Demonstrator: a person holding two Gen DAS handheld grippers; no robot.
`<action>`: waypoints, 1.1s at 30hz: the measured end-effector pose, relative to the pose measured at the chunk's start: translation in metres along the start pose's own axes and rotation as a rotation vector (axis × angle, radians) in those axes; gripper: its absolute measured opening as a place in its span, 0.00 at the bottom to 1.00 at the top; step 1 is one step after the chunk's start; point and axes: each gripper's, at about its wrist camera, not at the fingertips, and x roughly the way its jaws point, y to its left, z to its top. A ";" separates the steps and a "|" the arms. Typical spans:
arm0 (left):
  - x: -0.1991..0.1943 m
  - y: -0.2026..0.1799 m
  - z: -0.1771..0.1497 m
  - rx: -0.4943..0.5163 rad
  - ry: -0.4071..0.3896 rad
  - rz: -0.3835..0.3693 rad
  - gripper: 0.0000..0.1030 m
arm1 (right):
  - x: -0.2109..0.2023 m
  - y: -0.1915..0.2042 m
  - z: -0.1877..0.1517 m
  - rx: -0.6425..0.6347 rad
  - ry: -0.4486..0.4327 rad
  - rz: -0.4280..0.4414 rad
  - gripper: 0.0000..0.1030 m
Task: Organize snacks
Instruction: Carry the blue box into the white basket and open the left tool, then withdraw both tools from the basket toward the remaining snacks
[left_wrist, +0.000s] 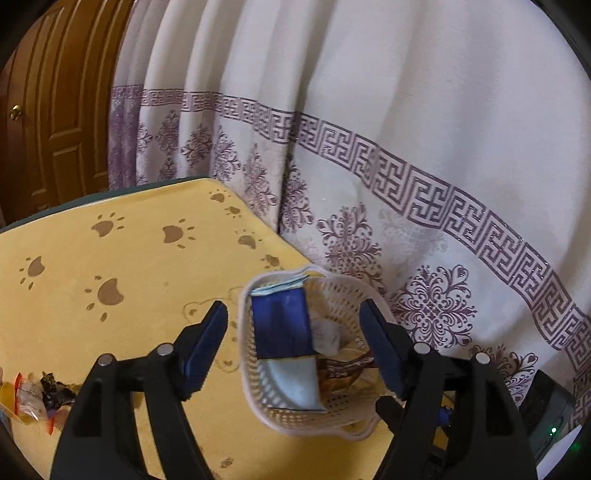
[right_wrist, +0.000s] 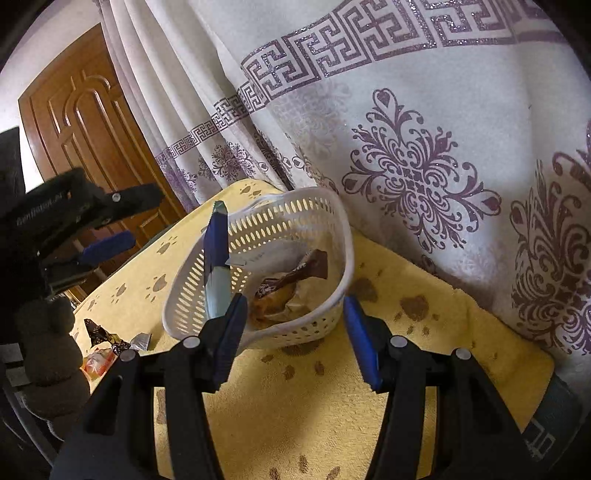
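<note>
two grippers, both with jaws spread, holding nothing. left gripper (left_wrist: 293, 354) hovers over white basket (left_wrist: 258, 406) on the yellow paw-print cloth (left_wrist: 110, 258); blue packet (left_wrist: 282, 328) leans on the basket's wall at 9 o'clock, brown wrapper (left_wrist: 347, 369) beside it. right gripper (right_wrist: 295, 332) sits at the basket's near rim; only its view shows the left gripper side-on at 9 o'clock. loose snacks (right_wrist: 107, 343) lie at 8 o'clock, curtain (right_wrist: 406, 147) behind.

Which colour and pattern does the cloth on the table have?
The table cloth is yellow with brown paw prints; the left wrist view shows it best.
</note>
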 end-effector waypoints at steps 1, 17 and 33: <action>-0.002 0.002 0.000 -0.002 -0.005 0.005 0.72 | 0.000 0.001 0.000 -0.001 0.001 0.002 0.54; -0.039 0.005 -0.008 0.022 -0.071 0.093 0.90 | -0.003 0.017 -0.002 -0.042 0.023 -0.010 0.62; -0.076 0.030 -0.027 -0.002 -0.082 0.174 0.91 | -0.015 0.048 -0.006 -0.129 0.019 -0.024 0.64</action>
